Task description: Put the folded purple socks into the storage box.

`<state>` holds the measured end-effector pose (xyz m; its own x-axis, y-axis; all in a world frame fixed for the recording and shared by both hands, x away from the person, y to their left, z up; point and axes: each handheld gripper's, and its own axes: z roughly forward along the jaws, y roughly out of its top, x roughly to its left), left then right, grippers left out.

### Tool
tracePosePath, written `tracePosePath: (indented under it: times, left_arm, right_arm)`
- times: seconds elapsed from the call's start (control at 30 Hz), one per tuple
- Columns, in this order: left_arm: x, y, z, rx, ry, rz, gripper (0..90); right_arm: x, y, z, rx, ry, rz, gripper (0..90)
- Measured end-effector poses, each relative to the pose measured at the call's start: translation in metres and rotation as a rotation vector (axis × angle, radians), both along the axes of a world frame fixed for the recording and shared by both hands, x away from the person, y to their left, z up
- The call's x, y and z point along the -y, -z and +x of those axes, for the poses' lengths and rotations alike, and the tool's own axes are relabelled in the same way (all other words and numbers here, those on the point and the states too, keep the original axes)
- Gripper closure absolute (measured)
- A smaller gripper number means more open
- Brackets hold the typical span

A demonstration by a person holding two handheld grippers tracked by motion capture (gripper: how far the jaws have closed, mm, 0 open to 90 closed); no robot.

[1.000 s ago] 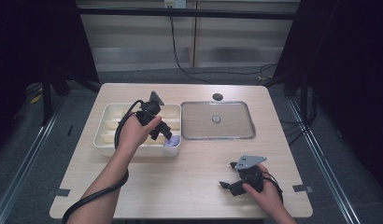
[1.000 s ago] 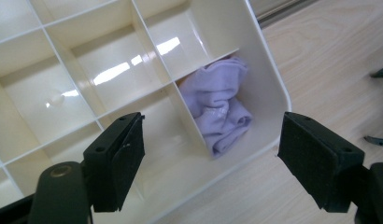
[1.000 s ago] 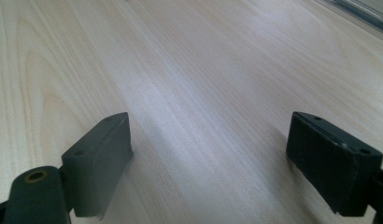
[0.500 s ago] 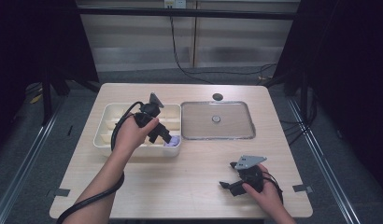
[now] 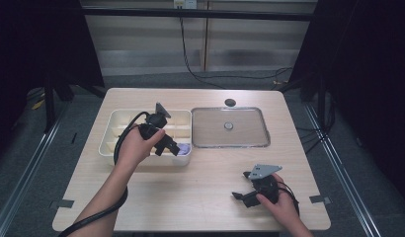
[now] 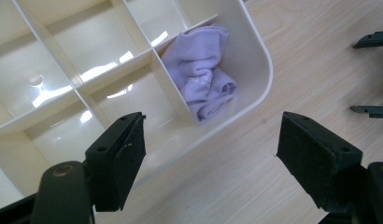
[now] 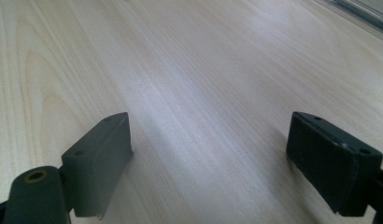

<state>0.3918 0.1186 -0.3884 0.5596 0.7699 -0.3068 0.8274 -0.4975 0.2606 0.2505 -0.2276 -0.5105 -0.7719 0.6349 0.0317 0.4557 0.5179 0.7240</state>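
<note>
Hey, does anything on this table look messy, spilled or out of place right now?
Nothing spilled or damaged. The one untidy thing is the lilac cloth, crumpled in the corner compartment of the cream divider tray. The clear lid lies flat beside it.

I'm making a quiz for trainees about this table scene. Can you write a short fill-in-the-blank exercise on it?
1. The cloth in the divided tray is ____ in colour.
2. The cloth lies in a ____ compartment of the tray.
3. The left gripper has its jaws ____.
4. The right gripper hangs over bare ____.

Missing words: purple; corner; open; table
</note>
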Motion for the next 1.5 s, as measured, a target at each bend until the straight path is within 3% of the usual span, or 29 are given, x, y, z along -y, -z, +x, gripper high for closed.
tracePosePath:
  times: [0.43,0.8,1.1,1.5]
  left_arm:
    - [-0.011,0.003,-0.008,-0.007,-0.014,-0.025,23.2]
    - [-0.016,0.004,-0.018,-0.002,-0.005,-0.027,23.3]
    - [-0.019,0.004,-0.028,0.000,0.017,-0.060,23.5]
    - [-0.027,0.007,-0.039,0.001,0.024,-0.058,23.5]
  right_arm:
    - [0.000,0.000,0.000,0.000,0.000,0.001,13.5]
    - [0.000,0.000,0.000,0.001,-0.001,0.000,13.5]
    - [0.000,0.000,0.000,0.001,-0.001,0.000,13.5]
    - [0.000,0.000,0.000,0.001,0.000,0.000,13.5]
